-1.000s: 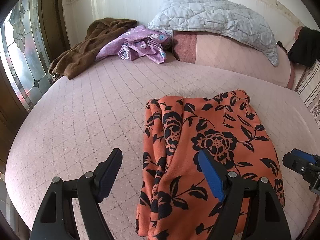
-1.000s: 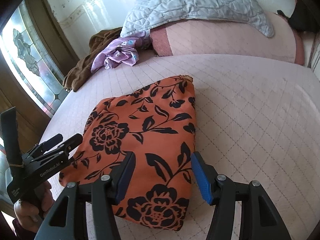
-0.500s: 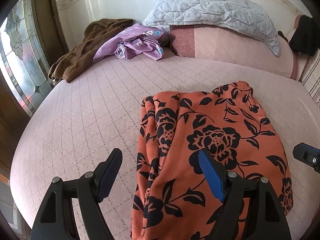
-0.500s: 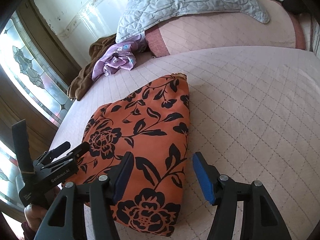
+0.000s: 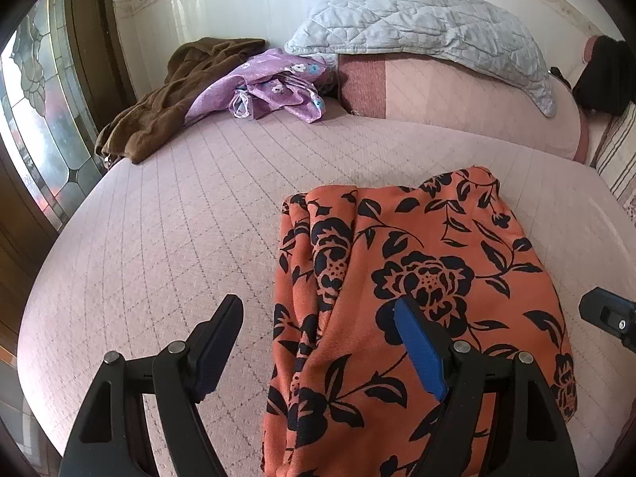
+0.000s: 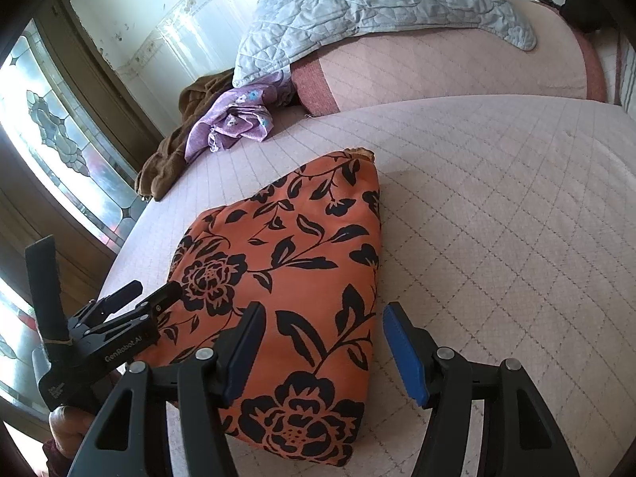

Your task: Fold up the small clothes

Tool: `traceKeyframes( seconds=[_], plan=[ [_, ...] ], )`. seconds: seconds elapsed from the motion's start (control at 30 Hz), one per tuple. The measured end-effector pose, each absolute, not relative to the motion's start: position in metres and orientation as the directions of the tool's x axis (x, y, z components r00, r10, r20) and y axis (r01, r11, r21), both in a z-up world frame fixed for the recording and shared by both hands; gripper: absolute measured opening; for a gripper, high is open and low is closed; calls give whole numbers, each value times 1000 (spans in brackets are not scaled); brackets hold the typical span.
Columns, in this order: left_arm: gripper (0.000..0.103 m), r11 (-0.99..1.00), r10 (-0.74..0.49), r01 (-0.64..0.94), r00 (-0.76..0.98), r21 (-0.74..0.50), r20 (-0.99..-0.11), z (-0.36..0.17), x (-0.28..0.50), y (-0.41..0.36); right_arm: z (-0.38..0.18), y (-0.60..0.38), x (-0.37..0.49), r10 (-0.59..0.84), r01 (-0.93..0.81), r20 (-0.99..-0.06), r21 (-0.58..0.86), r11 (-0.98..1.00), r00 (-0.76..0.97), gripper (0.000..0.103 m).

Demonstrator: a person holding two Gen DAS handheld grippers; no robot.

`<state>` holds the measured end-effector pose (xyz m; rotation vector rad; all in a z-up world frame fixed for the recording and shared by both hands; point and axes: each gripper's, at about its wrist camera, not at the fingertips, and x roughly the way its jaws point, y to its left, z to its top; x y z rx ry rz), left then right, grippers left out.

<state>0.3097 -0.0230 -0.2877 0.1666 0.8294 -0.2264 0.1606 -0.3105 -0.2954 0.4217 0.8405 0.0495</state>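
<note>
An orange garment with black flowers (image 5: 413, 278) lies folded on the pink quilted bed (image 5: 179, 238); it also shows in the right wrist view (image 6: 294, 262). My left gripper (image 5: 318, 318) is open and empty, just above the garment's near left edge, one finger over the bedcover and one over the cloth. My right gripper (image 6: 322, 326) is open and empty, above the garment's near right corner. The left gripper also shows at the left of the right wrist view (image 6: 155, 298), beside the garment. The tip of the right gripper shows at the right edge of the left wrist view (image 5: 608, 314).
A purple flowered cloth (image 5: 270, 87) and a brown garment (image 5: 171, 95) lie at the far left of the bed. A grey quilted blanket (image 5: 429, 28) lies on a pink bolster (image 5: 457, 103) at the head. A stained-glass window (image 5: 43, 119) stands at the left.
Both grippers have drawn back slightly from the garment and stayed open. The right gripper has tilted, so its view now leans. The garment has not moved.
</note>
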Motion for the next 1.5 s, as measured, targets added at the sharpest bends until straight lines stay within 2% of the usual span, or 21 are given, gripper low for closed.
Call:
traceKeyframes(
  seconds=[1.5],
  plan=[
    [79, 969, -198, 242, 647, -48, -737, -274, 313, 19, -254, -248, 166, 110, 82, -734, 220, 972, 670, 66]
  ],
)
